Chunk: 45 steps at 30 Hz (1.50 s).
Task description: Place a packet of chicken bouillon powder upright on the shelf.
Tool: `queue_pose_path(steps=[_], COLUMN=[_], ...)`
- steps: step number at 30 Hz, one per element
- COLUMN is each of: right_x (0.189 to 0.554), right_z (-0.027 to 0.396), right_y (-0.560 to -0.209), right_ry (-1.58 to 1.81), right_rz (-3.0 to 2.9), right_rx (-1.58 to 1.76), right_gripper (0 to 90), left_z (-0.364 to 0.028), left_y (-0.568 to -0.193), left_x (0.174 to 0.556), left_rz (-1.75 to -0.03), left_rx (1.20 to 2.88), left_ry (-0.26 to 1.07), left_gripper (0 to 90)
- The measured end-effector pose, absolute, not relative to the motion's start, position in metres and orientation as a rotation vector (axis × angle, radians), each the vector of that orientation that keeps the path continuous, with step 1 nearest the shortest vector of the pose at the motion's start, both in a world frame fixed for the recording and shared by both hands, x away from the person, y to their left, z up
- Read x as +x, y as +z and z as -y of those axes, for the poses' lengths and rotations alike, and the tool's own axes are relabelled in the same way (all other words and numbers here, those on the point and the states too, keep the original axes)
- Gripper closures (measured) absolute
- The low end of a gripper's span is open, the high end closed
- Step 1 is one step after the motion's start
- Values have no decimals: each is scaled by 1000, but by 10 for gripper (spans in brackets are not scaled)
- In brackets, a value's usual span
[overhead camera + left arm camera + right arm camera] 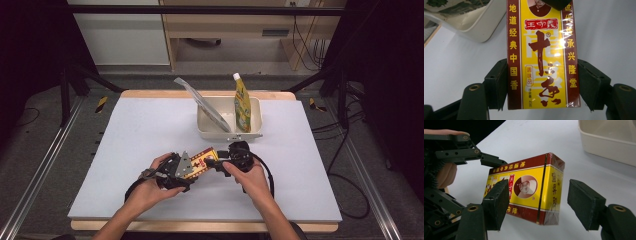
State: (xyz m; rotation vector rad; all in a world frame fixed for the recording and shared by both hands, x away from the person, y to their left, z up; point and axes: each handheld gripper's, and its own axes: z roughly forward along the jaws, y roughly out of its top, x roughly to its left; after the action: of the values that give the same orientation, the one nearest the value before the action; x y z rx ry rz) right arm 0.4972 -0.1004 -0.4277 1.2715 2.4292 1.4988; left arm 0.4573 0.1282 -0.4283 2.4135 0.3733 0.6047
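1. Your left gripper (pixel 541 82) clamps the box (pixel 541 55), held above the table (pixel 150 130); its long axis runs toward 12 o'clock from those jaws
2. Your right gripper (pixel 539 205) stands apart, jaws wide around the box's far end

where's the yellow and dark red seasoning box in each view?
High view: yellow and dark red cardboard seasoning box, lower centre, between both grippers.
Left gripper view: centre, clamped between the jaws.
Right gripper view: centre, jaws not touching.
Shared landmark: cream plastic tub.
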Motion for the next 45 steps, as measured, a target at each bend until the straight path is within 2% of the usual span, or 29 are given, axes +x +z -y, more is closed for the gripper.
queue_pose_path(steps=[7,19,23,26,32,45], right_x=[500,498,497,494,488,476], right_z=[106,110,113,113,125,142], right_y=[-434,-429,-424,-419,-409,-389], right_ry=[1584,1680,1774,1766,1623,1313], right_rz=[-2444,-2405,-2373,-2343,-2247,-2110], right_rx=[1319,1327,1386,1377,1369,1278], right_gripper=[379,569,659,677,682,680], left_z=[-122,-124,-122,-119,-123,-162], left_y=[-428,-434,-437,-436,-435,-436], left_x=[454,458,459,459,461,471], left_rz=[-348,-381,-395,-390,-444,-615], left_rx=[2379,2374,2357,2355,2328,2280], left_ry=[617,607,607,614,586,582], left_gripper=[319,319,317,309,205,110])
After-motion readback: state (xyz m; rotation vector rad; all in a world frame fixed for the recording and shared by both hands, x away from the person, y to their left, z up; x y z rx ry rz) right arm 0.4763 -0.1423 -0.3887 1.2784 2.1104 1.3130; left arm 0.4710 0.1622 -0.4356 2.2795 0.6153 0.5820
